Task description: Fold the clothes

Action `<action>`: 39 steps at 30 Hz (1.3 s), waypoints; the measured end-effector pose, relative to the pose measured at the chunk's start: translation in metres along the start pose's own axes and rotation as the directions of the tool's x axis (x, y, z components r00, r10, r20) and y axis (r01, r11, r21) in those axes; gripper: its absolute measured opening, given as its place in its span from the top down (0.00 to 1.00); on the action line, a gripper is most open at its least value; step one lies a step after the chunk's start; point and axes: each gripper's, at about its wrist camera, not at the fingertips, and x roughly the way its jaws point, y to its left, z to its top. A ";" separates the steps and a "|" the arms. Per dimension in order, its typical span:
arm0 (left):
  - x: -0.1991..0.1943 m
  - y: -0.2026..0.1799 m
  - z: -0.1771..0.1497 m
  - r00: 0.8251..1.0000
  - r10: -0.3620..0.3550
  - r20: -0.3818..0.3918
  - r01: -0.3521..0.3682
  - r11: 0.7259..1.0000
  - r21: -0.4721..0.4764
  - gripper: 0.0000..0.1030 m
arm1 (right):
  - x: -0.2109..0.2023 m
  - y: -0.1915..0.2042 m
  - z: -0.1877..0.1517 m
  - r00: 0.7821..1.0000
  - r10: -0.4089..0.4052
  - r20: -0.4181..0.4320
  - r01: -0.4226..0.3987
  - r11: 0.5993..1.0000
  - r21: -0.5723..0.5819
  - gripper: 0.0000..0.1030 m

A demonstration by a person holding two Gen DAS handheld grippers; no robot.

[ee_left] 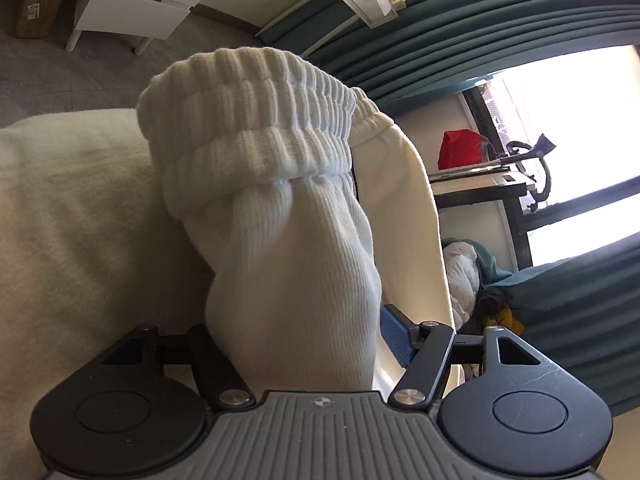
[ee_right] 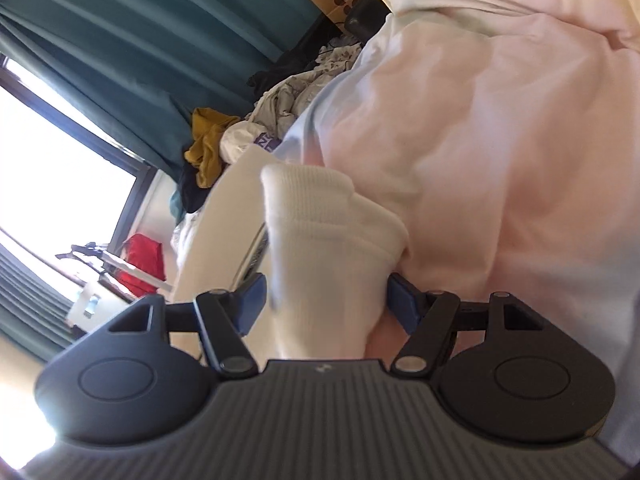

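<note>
My left claw (ee_left: 304, 344) is clamped on a white sock (ee_left: 280, 208), cuff at the far end; my right claw (ee_right: 324, 300) clamps its other end, beside pink bedding (ee_right: 500, 140).

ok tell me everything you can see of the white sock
The white sock looks like ribbed knit cotton with a gathered elastic cuff. It is held up off the cream bedding, cuff end away from the left gripper, whose jaws pinch it. The right gripper also clamps white ribbed knit, blurred.
</note>
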 end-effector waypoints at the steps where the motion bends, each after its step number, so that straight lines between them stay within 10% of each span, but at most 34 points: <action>1: 0.003 0.000 0.001 1.000 0.013 0.010 -0.013 1.000 -0.003 0.55 | 0.003 -0.002 0.000 1.000 0.004 0.019 -0.004 1.000 0.018 0.33; 8: -0.005 -0.002 0.012 0.998 -0.048 0.031 0.048 0.999 0.010 0.87 | -0.001 0.010 -0.001 0.995 -0.024 0.099 0.027 0.999 -0.029 0.84; 18: -0.109 0.009 0.027 0.997 -0.067 0.025 0.066 0.996 0.058 0.89 | -0.103 0.040 -0.003 0.988 0.049 0.147 -0.051 0.999 0.011 0.86; 29: -0.211 0.084 0.037 0.997 -0.025 -0.072 0.030 0.997 0.076 0.88 | -0.213 -0.010 -0.067 0.994 -0.026 0.106 0.007 0.985 0.170 0.86; 34: -0.211 0.087 0.026 0.997 -0.012 -0.070 0.019 0.994 0.107 0.77 | -0.209 -0.036 -0.075 0.990 -0.135 0.033 0.121 0.953 0.276 0.86; 39: -0.237 0.066 -0.006 0.998 0.059 -0.023 -0.052 0.970 0.237 0.28 | -0.202 -0.046 -0.082 0.989 -0.146 0.028 0.132 0.951 0.280 0.86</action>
